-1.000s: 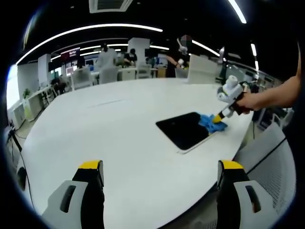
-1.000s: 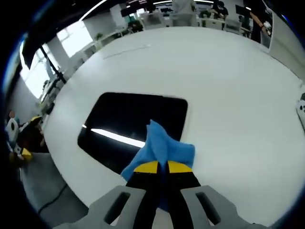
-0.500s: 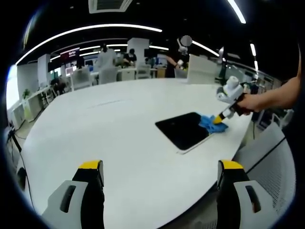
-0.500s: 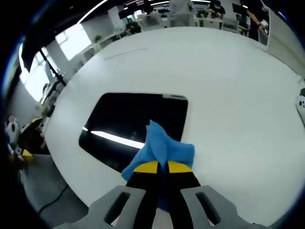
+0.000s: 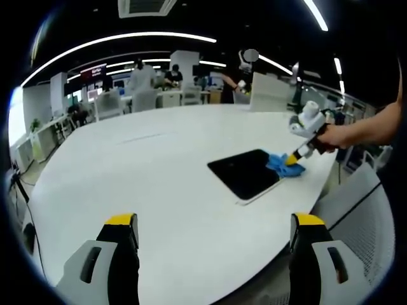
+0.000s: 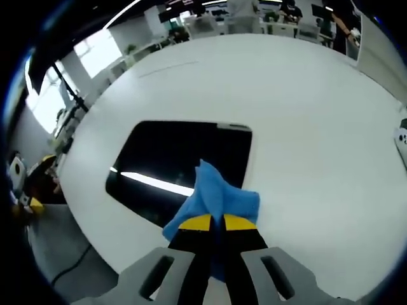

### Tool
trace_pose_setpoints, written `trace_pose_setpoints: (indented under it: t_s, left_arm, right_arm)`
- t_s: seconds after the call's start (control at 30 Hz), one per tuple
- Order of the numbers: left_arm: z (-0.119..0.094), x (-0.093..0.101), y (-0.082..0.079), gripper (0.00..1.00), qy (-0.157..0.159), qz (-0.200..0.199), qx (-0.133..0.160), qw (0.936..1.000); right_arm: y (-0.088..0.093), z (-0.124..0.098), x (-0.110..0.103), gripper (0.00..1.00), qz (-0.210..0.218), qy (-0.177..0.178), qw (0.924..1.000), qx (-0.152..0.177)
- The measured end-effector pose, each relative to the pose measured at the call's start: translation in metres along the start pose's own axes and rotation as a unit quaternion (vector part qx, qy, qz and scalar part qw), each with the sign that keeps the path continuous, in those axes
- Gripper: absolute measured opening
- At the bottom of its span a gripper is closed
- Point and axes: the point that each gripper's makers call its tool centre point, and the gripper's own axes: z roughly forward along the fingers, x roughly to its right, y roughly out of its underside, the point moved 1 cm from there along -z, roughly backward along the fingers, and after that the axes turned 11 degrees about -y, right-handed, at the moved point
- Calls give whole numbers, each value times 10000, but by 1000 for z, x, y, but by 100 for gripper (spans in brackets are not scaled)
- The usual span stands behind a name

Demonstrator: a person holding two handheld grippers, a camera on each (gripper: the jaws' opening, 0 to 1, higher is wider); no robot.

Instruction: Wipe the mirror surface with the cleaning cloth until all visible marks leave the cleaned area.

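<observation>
While the right tongs [image 6: 213, 223] pinch the blue cleaning cloth [image 6: 216, 196] at the lower centre of the right gripper view, the cloth rests on the near right corner of the dark mirror [image 6: 181, 168], which lies flat on the white desk [image 6: 305, 108]. In the left gripper view, the left tongs [image 5: 215, 230] stand spread apart and hold nothing at the bottom of the frame, over the desk [image 5: 140, 165]. Right of centre there, the mirror [image 5: 245, 173] lies with the cloth [image 5: 284, 164] at its right end, and a hand [image 5: 332, 135] holds the right tongs [image 5: 294, 156] on it.
</observation>
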Motion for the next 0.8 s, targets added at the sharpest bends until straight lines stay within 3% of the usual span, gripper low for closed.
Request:
trace_pose_setpoints:
  t_s: [0.8]
  left_arm:
    - [0, 3, 2, 99, 82, 6, -39, 10000]
  right_arm:
    - [-2, 4, -8, 0, 106, 30, 9999, -27]
